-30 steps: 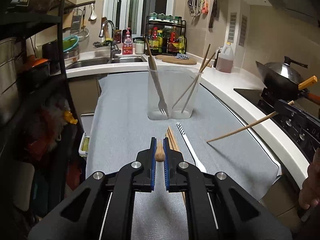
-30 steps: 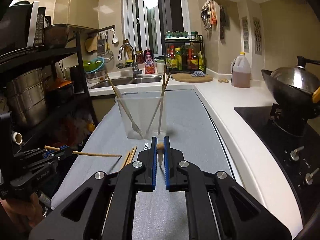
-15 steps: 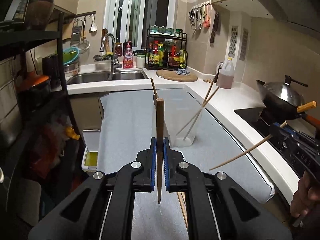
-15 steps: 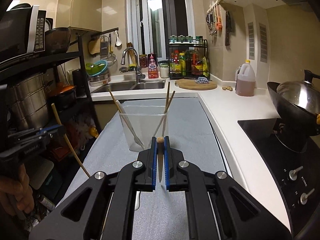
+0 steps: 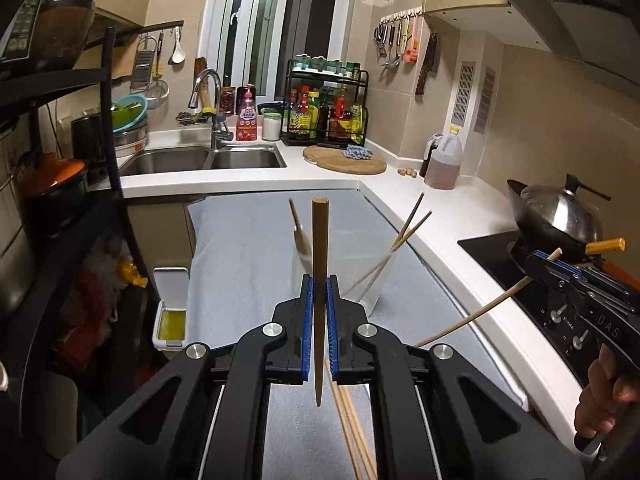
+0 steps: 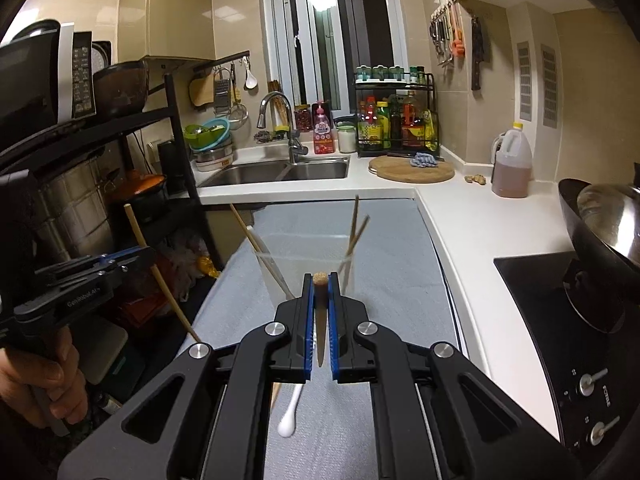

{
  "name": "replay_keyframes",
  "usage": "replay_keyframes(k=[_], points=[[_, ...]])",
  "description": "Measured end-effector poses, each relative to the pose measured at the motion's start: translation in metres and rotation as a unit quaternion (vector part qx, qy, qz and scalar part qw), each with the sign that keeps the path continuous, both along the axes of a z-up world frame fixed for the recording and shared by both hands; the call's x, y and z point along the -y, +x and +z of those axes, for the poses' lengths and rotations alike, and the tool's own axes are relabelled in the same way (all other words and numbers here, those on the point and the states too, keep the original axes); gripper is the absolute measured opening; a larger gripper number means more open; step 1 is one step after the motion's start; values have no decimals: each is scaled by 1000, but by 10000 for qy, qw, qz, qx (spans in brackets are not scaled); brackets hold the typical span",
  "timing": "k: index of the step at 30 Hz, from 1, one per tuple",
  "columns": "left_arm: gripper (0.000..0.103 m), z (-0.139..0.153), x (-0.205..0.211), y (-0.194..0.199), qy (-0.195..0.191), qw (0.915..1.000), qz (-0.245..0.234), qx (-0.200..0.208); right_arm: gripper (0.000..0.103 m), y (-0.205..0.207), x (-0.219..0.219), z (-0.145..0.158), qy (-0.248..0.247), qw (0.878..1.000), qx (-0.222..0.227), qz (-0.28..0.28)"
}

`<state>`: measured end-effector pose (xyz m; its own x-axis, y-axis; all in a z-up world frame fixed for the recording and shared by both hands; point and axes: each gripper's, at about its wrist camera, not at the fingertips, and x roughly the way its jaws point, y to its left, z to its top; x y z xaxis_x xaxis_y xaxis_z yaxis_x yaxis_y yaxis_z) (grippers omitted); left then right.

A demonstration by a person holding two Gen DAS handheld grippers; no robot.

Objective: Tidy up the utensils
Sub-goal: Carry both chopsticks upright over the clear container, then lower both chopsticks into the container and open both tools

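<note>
My left gripper (image 5: 319, 280) is shut on a wooden chopstick (image 5: 319, 248) that stands nearly upright, thick end up. My right gripper (image 6: 319, 280) is shut on another wooden chopstick (image 6: 319, 300), thick end up and tip hanging below the jaws. Ahead on the grey mat stands a clear holder (image 6: 304, 268) with a fork (image 6: 260, 248) and two chopsticks (image 6: 354, 228) leaning inside. Each gripper shows in the other's view: the right gripper (image 5: 540, 264) at right, the left gripper (image 6: 124, 260) at left. Several loose chopsticks (image 5: 352, 432) and a white spoon (image 6: 290, 416) lie on the mat below.
The grey mat (image 5: 240, 264) covers the counter. A sink (image 6: 280, 170) and a bottle rack (image 6: 394, 124) stand behind it. At right are a wok (image 5: 556, 212) on a black stove (image 6: 560, 320), an oil jug (image 6: 512, 168) and a round cutting board (image 6: 412, 168). A black shelf (image 6: 120, 128) stands at left.
Both grippers have risen from the mat, each lifting its chopstick. The left chopstick has swung from pointing ahead to nearly upright. The holder now sits lower in both views.
</note>
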<state>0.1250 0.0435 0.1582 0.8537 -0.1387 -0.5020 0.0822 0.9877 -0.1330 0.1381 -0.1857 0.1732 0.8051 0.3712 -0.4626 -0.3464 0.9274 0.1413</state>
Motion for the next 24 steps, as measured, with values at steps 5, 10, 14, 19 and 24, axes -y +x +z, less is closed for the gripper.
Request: replay_keyframes(k=[5, 10, 14, 19, 24], points=[[7, 29, -2, 20, -158, 9997, -82, 170, 6, 15, -1, 36, 157, 9996, 203, 144], [7, 62, 0, 51, -188, 9983, -54, 545, 6, 40, -7, 74, 251, 9977, 609, 154], [7, 74, 6, 74, -205, 9954, 56, 931, 6, 71, -16, 85, 271, 9972, 676, 148], [7, 57, 18, 114, -126, 9966, 14, 815, 6, 108, -31, 66, 94, 9984, 546, 132], [7, 16, 34, 145, 208, 9981, -56, 569, 6, 137, -46, 27, -2, 9994, 223, 248]])
